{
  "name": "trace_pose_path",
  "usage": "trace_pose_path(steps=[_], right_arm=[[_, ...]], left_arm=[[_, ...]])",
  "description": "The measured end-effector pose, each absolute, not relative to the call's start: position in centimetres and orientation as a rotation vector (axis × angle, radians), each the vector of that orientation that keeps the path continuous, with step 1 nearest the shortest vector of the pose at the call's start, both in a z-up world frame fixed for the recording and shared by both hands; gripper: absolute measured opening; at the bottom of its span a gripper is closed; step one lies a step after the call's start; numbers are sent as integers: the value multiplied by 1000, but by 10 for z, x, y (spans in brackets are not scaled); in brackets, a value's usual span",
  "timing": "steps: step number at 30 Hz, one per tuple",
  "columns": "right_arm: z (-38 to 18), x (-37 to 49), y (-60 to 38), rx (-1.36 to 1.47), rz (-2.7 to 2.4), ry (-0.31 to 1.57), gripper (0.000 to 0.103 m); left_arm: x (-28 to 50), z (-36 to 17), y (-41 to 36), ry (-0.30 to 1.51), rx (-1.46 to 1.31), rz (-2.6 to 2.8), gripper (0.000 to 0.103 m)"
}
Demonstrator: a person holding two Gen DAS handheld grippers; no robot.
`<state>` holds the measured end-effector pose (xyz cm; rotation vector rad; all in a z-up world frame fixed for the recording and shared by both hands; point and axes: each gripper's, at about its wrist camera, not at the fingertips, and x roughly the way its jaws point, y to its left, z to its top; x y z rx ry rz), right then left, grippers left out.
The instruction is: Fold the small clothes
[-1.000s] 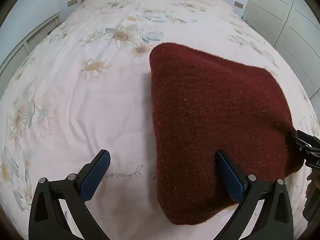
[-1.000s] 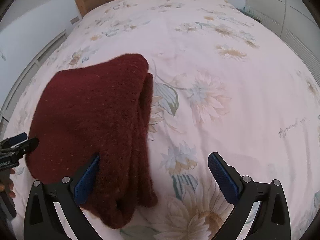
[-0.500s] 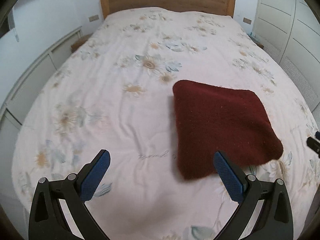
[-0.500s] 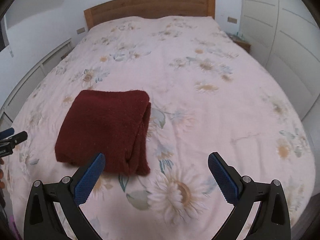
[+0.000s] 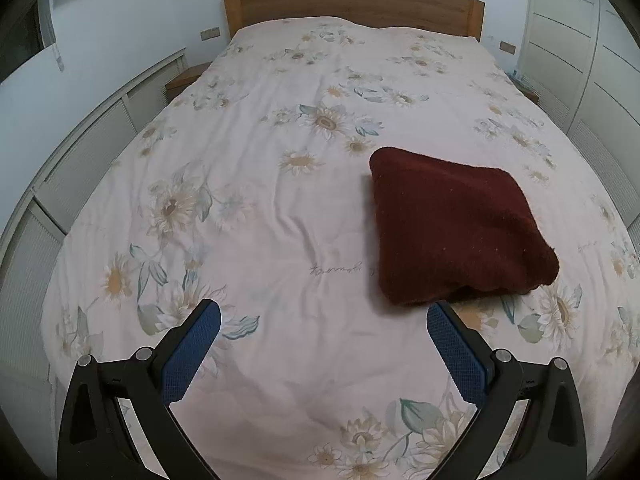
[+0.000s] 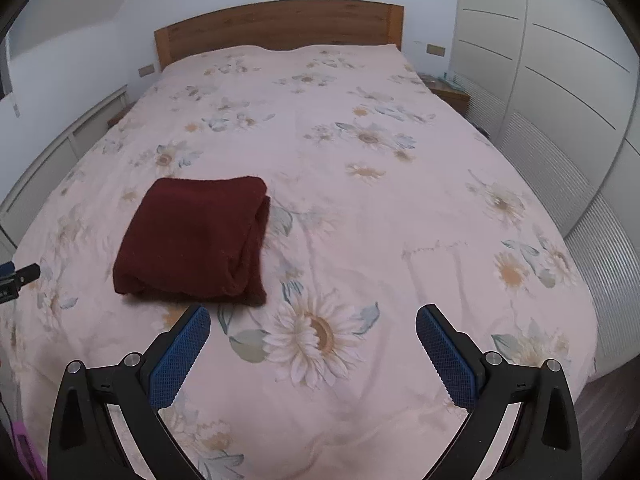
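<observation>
A dark red knitted garment [image 5: 452,228] lies folded into a thick square on the floral bedspread [image 5: 280,220]. It also shows in the right wrist view [image 6: 196,240], with stacked folded edges on its right side. My left gripper [image 5: 324,320] is open and empty, held above the bed, near and left of the garment. My right gripper [image 6: 312,320] is open and empty, near and right of the garment. The left gripper's tip [image 6: 20,274] shows at the left edge of the right wrist view.
A wooden headboard [image 5: 352,4] stands at the far end of the bed. White wardrobe doors [image 6: 560,80] line the right side. Low white panels [image 5: 80,152] run along the left. A bedside table [image 6: 446,94] stands at the far right.
Both grippers have pulled back and up from the garment. A second ago they were right at its near corners; now it lies alone on the bed.
</observation>
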<state>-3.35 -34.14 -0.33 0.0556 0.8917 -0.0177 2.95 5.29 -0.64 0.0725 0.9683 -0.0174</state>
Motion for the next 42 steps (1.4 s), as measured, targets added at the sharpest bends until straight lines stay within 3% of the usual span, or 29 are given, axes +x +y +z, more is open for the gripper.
trace_pose_path(steps=[42], right_arm=[[-8,-37,-336,48,7,926,103]], left_arm=[[27,-19,57,1005,109,-57,102]])
